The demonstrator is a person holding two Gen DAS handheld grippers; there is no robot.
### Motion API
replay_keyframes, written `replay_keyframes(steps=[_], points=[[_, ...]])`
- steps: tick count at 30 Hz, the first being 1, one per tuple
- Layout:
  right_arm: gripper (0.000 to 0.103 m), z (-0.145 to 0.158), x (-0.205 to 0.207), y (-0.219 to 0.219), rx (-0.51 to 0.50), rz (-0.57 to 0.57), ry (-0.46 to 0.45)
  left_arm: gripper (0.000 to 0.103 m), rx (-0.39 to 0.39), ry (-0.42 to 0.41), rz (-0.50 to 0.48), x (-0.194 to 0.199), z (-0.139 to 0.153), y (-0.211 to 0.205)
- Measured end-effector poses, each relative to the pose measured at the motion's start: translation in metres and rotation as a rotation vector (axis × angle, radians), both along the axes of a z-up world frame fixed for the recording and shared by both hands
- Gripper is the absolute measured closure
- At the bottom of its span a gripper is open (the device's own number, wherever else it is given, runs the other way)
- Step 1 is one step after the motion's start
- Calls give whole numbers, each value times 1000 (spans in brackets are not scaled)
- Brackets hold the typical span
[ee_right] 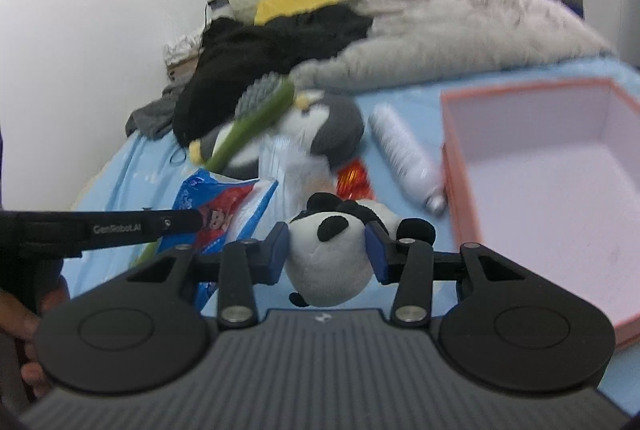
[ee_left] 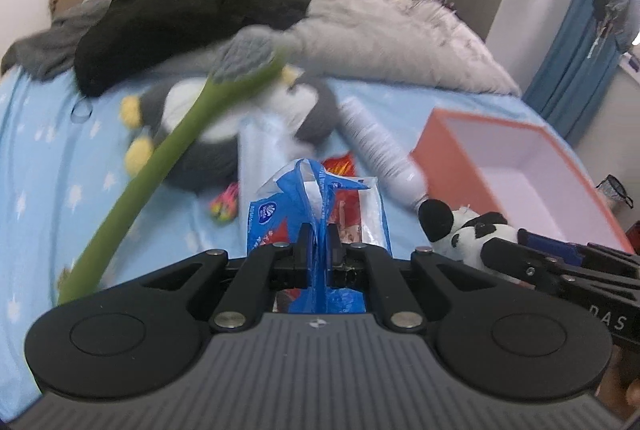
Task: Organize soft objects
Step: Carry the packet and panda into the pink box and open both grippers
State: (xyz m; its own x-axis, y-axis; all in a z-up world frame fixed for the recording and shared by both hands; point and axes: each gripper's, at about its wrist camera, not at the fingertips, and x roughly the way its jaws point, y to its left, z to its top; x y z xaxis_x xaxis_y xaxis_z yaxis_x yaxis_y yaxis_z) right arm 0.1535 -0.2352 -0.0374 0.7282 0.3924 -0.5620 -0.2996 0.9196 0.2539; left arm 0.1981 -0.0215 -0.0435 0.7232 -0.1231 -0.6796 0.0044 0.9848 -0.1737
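Panda plush (ee_right: 332, 258) sits squeezed between the blue pads of my right gripper (ee_right: 329, 250), jaws about half apart because the toy's round belly fills the gap; I have it by the middle so the head and limbs hang free and nothing slips. It hangs clear of the blue star-print bedsheet (ee_left: 48, 157), with the open orange box (ee_right: 532, 165) just to its right, so I judge the box is where soft things go. My left gripper (ee_left: 318, 246) is pinched nearly shut on the thin plastic of a blue tissue pack (ee_left: 316, 213); a film edge needs that tight a bite. Through the left camera a green brush (ee_left: 160, 157) slants across the view, though I cannot tell what holds it. Left on the bed are a grey penguin plush (ee_right: 320, 125) and a white bottle (ee_right: 404, 153) beside the box, hard, so I'd leave it.
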Motion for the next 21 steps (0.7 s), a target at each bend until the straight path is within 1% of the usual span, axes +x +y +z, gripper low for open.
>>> replay_keyframes(steps=[7, 12, 17, 19, 21], points=[[58, 53, 8, -32, -31, -49, -139, 96, -22, -82, -60, 26, 54, -30], [58, 76, 16, -56, -60, -95, -198, 96, -40, -129, -107, 50, 83, -59], [59, 83, 31, -82, -91, -154, -202, 96, -58, -122, -174, 79, 94, -95], [59, 80, 39, -91, -104, -182, -181, 96, -67, -100, -200, 91, 93, -111], [59, 72, 49, -102, -110, -211, -140, 96, -79, -67, -233, 104, 89, -129]])
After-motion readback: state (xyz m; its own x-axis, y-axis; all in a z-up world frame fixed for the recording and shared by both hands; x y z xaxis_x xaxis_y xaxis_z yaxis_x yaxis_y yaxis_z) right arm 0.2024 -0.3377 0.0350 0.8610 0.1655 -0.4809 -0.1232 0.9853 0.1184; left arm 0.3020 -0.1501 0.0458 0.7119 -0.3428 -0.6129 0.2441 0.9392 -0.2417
